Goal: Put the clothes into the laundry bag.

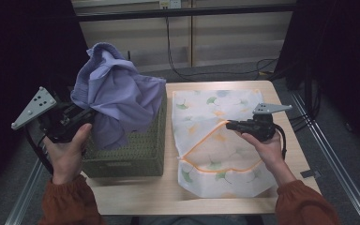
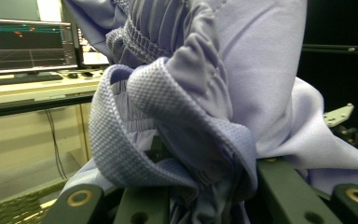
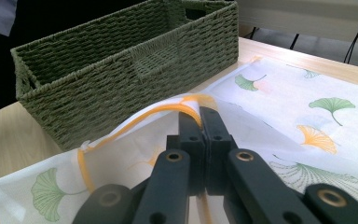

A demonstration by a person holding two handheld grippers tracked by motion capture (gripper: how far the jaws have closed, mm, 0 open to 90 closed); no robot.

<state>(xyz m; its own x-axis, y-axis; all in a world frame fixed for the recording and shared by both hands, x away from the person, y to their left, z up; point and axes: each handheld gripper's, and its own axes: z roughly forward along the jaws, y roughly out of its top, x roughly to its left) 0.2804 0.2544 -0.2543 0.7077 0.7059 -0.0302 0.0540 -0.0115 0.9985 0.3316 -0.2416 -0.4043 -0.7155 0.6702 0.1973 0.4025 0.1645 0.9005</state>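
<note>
A lavender garment [image 1: 115, 96] is held bunched above the green woven basket [image 1: 131, 150] by the left gripper [image 1: 77, 117], whose jaws are clamped on a fold of the fabric. The right gripper [image 1: 229, 125] is seen with its jaws pressed together on the orange-trimmed edge of a leaf-printed mesh laundry bag [image 1: 215, 140], lying on the table [image 1: 136, 192] just beside the basket. The bag's mouth appears lifted open, though this is not certain.
</note>
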